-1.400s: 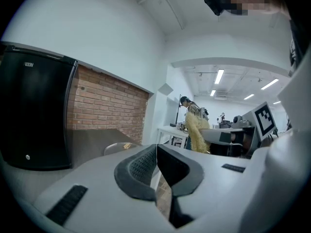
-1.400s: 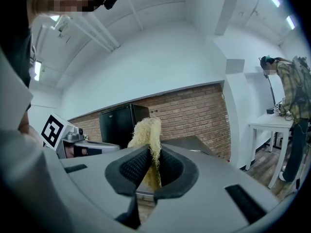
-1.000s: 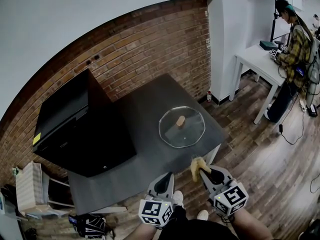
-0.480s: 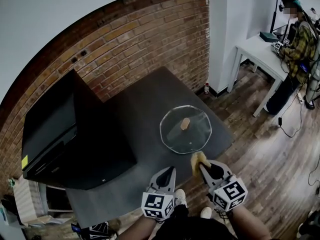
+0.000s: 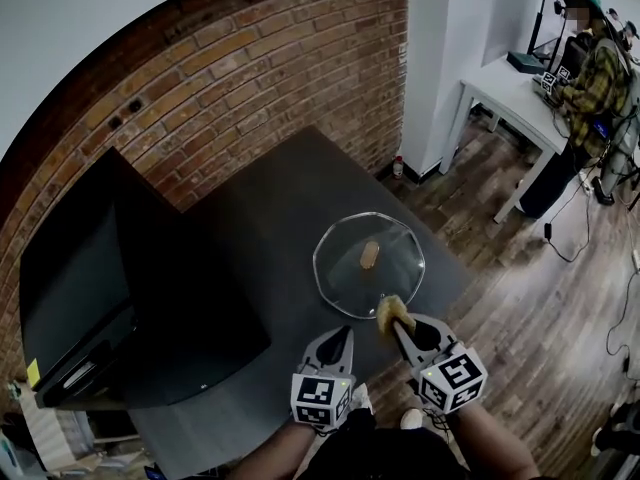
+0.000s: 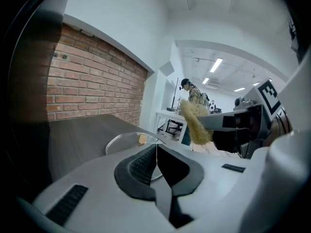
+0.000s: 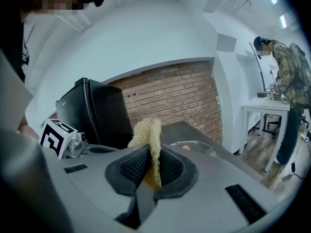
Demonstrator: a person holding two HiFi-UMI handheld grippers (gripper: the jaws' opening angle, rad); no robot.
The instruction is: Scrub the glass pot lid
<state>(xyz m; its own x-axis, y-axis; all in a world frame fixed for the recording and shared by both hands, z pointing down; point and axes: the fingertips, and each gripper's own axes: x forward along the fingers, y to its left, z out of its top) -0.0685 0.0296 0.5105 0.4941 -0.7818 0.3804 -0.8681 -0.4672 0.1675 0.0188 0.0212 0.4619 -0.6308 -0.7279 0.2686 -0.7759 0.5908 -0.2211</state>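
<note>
The glass pot lid (image 5: pixel 368 265) with a wooden knob (image 5: pixel 370 255) lies flat near the right corner of the dark table (image 5: pixel 270 228); its rim shows in the left gripper view (image 6: pixel 127 138) and the right gripper view (image 7: pixel 194 146). My right gripper (image 5: pixel 394 320) is shut on a yellow fibrous scrubber (image 5: pixel 390 312), just at the lid's near edge; the scrubber sticks up between the jaws (image 7: pixel 147 144). My left gripper (image 5: pixel 336 342) is shut and holds nothing, left of the right one, short of the lid.
A big black box (image 5: pixel 110 298) fills the table's left side against a brick wall (image 5: pixel 220 88). A person (image 5: pixel 590 78) stands at a white desk (image 5: pixel 500 88) to the far right. Wooden floor (image 5: pixel 540 308) lies right of the table.
The view has shifted so the table and lid sit closer and more central. My right gripper with the scrubber has come up to the lid's near edge.
</note>
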